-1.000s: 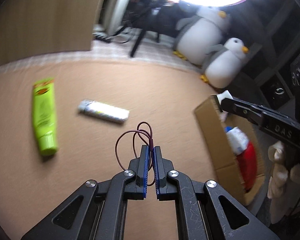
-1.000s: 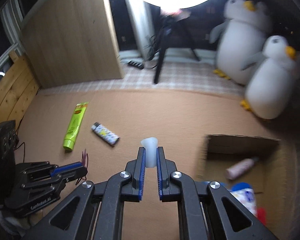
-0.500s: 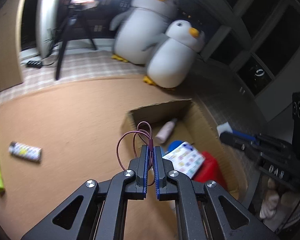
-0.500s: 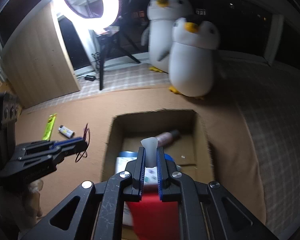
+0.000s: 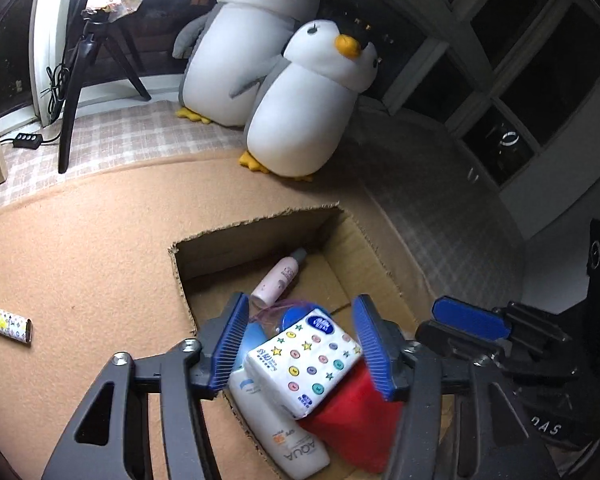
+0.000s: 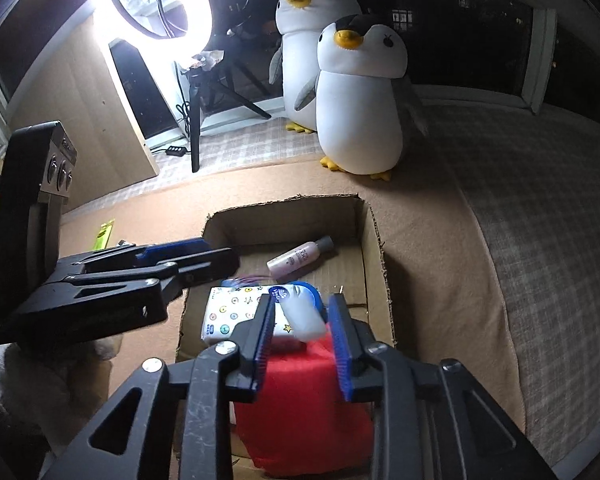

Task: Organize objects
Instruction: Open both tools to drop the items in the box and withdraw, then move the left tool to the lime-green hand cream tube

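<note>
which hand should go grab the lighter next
Left. The lighter lies on the mat out to the left gripper's side, and its opening jaws are empty. The right gripper, opening over the box, still has the white piece between them.

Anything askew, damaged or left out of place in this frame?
Two things. The cardboard box has ragged, torn top edges, as if its flaps were ripped off. A patterned lighter lies on the tan mat outside the box, and a green tube also lies outside it. Nothing looks spilled.
</note>
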### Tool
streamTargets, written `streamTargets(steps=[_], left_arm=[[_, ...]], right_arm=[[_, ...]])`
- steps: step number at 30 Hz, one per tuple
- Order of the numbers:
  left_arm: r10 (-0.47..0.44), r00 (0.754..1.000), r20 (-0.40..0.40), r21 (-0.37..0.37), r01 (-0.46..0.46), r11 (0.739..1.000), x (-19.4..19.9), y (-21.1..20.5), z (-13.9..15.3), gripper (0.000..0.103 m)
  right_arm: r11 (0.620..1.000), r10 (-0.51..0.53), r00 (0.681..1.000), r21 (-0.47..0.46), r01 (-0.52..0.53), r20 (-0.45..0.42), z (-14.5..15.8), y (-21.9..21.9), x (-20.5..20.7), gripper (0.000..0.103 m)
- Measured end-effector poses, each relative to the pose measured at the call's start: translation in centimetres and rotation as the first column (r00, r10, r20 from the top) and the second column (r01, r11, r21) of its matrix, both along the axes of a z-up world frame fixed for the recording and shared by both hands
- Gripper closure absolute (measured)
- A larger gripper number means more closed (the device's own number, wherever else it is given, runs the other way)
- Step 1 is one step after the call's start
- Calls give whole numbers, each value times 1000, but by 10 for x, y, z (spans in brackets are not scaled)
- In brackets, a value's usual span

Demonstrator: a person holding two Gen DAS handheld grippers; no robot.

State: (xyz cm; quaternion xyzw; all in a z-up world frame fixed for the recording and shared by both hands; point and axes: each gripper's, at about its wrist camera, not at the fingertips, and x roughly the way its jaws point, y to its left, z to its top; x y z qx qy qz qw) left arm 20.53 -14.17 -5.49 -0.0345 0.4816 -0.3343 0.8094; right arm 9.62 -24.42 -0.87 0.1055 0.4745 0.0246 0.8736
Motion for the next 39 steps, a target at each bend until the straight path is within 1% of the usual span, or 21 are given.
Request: streamTargets(steps=[3,10,15,19,23,29,34,36,39], left_arm=[[9,1000,3,4,-9,1000,0,4,1,44],[34,999,-9,6,-34,999,-5,26,2,44],[75,997,-1,33,-75,997,-14,61,3,44],[138,990,18,66,-139,988,-15,102,5,44],[217,975,41,113,-220,969,-15,150,5,44],[310,949,67,146,-316,937,-20,218,9,44],[351,931,94,182,-363,914,-20,255,11,44],[365,926,100,203,-378,903,-15,266,9,39],[385,918,100,228,-398,889,-6,283,4,36]], right_arm=[[1000,-5,1000,6,5,6,1,0,-1,64],[999,-10,1000,37,10,4,1,4,-5,57],[998,7,1000,66,-7,2,0,20,-10,55],[996,35,999,78,-34,-6,-2,43,-11,55],[995,67,998,68,-66,-5,-2,70,-11,55],[990,108,994,87,-108,-3,0,108,-9,53],[986,141,990,89,-140,-10,-1,139,-6,52],[985,152,988,87,-150,-12,0,152,-5,52],[984,160,987,81,-158,-14,0,166,-4,51]])
